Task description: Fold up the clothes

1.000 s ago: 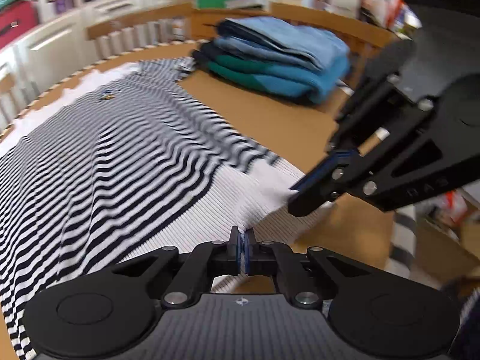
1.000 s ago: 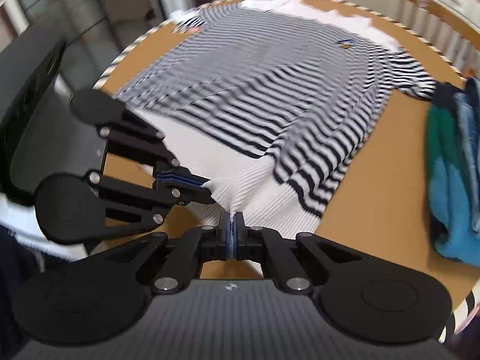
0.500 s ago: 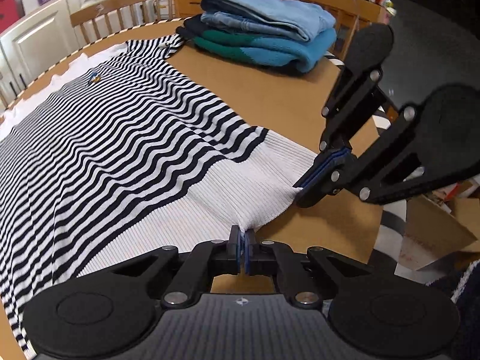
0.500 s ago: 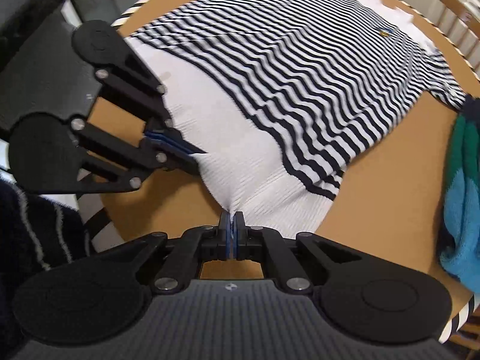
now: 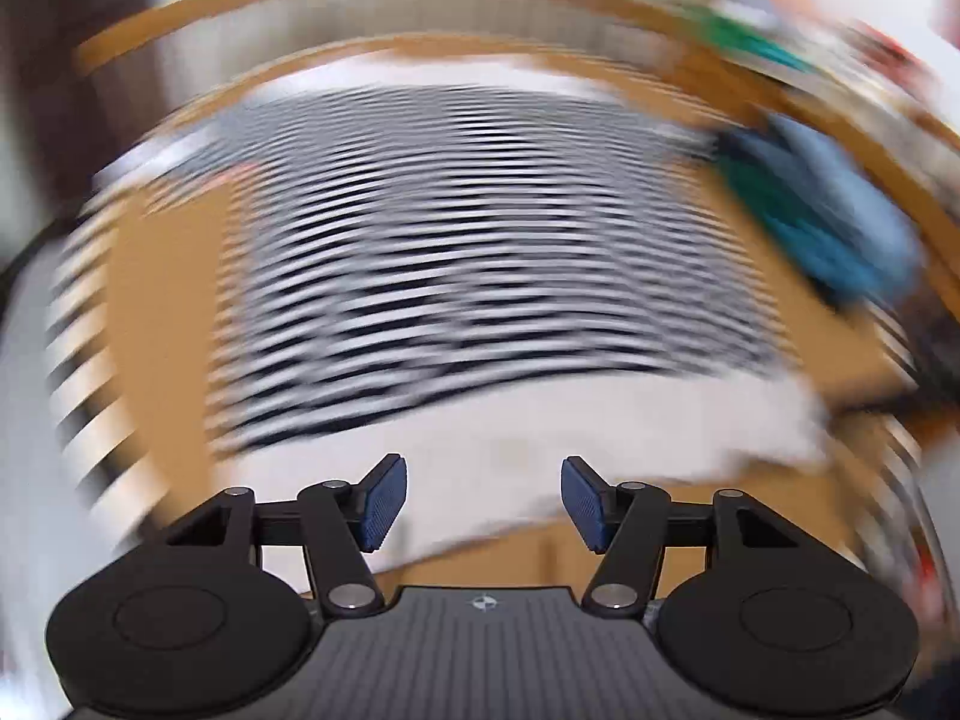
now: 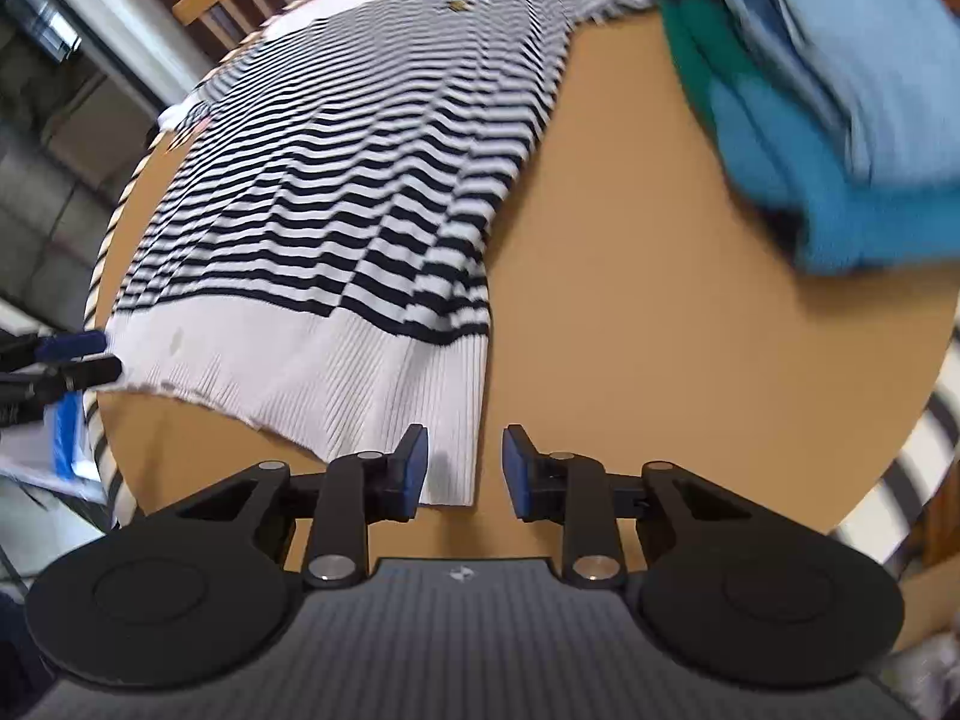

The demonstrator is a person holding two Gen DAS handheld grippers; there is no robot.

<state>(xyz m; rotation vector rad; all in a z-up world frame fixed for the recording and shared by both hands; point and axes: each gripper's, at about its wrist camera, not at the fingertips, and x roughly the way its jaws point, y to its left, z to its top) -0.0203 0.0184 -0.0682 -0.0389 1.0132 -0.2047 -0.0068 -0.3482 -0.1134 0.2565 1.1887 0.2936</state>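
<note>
1. Once freed at the hem, shows the striped sweater (image 6: 336, 192) lying flat on the round table (image 6: 660, 330), collar end far, white hem band (image 6: 300, 372) nearest the tongs.
2. Shows no crease or fold across the body yet; looks spread out and smoothed, ready for a first fold.
3. Differs from half a second back: then pinched at both hem corners and drawn taut, now resting slack on the wood.
4. Finds the right tongs (image 6: 465, 468) released, jaws only just parted, with the near hem corner lying between the pads but not pressed by either.
5. Finds the left tongs (image 5: 483, 498) released too and spread wider, jaws having just been opening, with only white hem beyond the pads and nothing clamped.
6. Catches the left tongs again in the right view (image 6: 78, 354), at the far hem corner by the table edge; cannot tell whether touching the cloth there.
7. Leaves the left view heavily smeared, so offers little detail of sweater (image 5: 480, 276) or table from that side.
8. Places a pile of folded clothes (image 6: 840, 120), blue and green, well apart on the same table, also visible as a blur in the left view (image 5: 828, 216).
9. Suggests the laying-out step is done and a fresh grip comes next, probably at a side or sleeve.
</note>
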